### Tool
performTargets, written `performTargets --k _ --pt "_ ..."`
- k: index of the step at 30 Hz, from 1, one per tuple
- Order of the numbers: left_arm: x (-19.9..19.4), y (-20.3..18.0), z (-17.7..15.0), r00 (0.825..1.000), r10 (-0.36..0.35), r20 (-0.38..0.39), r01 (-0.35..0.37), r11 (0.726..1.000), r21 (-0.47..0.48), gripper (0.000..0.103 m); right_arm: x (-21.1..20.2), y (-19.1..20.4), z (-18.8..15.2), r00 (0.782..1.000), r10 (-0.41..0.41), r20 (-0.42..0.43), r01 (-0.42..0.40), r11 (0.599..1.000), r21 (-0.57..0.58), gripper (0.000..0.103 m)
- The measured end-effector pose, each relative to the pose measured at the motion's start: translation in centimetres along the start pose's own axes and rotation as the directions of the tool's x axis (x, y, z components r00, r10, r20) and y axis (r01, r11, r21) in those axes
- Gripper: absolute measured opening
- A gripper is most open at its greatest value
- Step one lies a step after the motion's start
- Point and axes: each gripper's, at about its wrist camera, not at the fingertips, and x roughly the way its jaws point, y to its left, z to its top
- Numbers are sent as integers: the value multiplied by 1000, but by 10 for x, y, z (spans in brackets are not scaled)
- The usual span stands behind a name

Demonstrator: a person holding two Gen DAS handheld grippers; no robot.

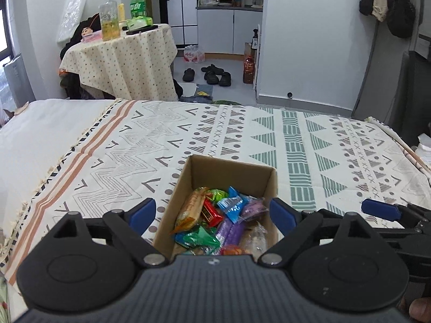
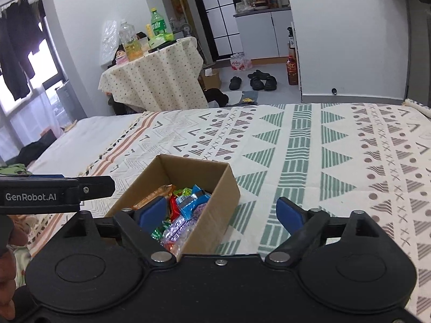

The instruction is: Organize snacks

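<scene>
Left wrist view: the left gripper hangs with its 2 blue-padded fingers spread wide, holding nothing, straddling the near end of the open brown cardboard box. The box stands on the patterned white, green and orange bedspread and holds a heap of bright wrapped snacks (orange, red, blue, green, purple). No loose snack shows on the cloth here, so the gathering looks nearly or fully finished. The right gripper's blue tip sits off to the right.

Right wrist view: the right gripper is also spread and empty, 1 pad over the box's near right corner, the other over bare cloth. To finish well, I judge it best to lift both tools straight up, keeping the pads off the thin walls so the light box does not tip or slide.
</scene>
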Motion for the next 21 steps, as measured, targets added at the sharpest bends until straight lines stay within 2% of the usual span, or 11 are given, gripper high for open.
performTargets --k 5,10,16,21 --pt "-15 -11 -11 1000 18 -8 -17 1000 26 91 -24 -16 -6 1000 -7 9 7 999 45 95" --pt "-34 -20 -20 1000 6 2 -6 1000 8 91 -50 -22 -10 999 -52 9 52 999 15 102" --pt "-55 -26 -29 1000 19 -7 -19 1000 16 91 -76 -24 -23 990 -140 1 140 990 26 103" --pt "-73 -21 -35 1000 23 -7 -23 1000 13 91 -98 -19 -26 986 -169 6 168 985 38 103"
